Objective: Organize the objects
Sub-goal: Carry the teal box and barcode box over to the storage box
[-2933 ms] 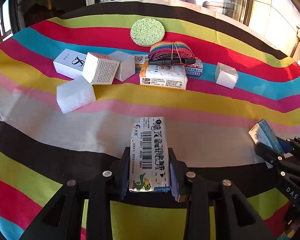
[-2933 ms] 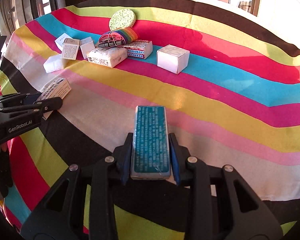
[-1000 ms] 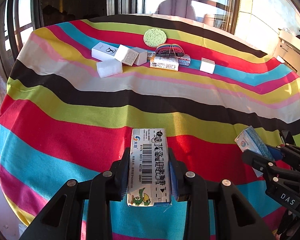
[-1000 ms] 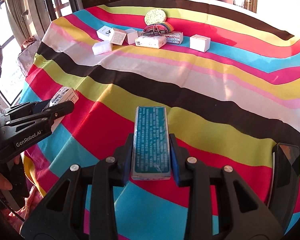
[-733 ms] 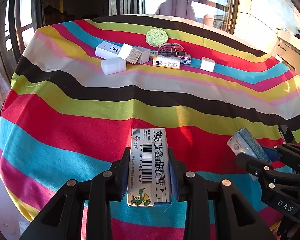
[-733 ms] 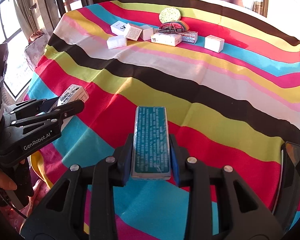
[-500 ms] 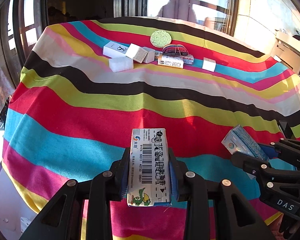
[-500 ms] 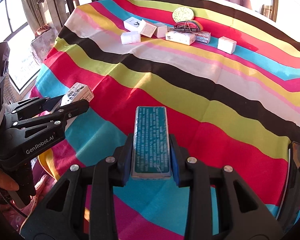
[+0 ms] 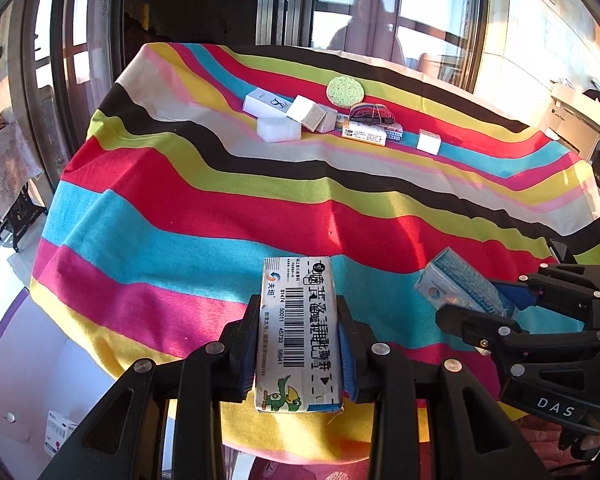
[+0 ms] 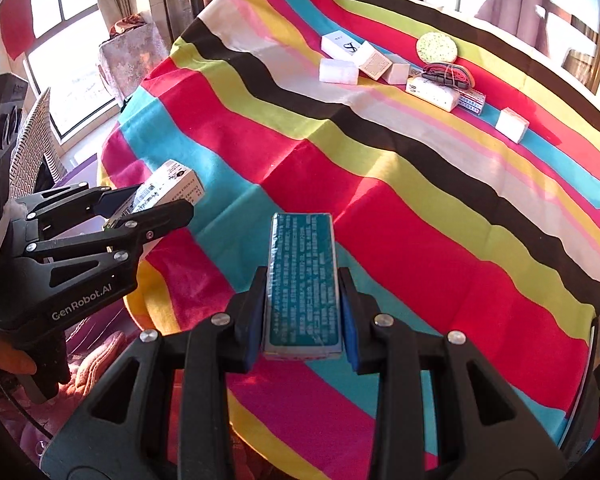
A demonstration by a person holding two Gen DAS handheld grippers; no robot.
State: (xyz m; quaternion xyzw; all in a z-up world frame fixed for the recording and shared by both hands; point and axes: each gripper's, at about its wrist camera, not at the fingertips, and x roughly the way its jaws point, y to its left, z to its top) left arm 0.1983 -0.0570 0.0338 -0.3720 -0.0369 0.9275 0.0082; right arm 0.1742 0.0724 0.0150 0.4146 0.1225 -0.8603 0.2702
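Only your left wrist view shows the barcode on the white box [image 9: 299, 334] clamped in your left gripper [image 9: 299, 344]; the right view shows your right gripper [image 10: 303, 312] clamped on the teal box [image 10: 302, 284]. Since a second ago both have drawn back to the striped cloth's [image 9: 204, 216] near edge, the far cluster of boxes [image 9: 296, 118] now smaller. Both grippers angle downward.

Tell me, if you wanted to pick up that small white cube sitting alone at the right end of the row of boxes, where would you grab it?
Probably across the two opposite flat sides of the small white cube, coming down from above. It stands apart from the other boxes on the striped cloth, so there is room on each side for a finger, and its faces look flat and parallel.
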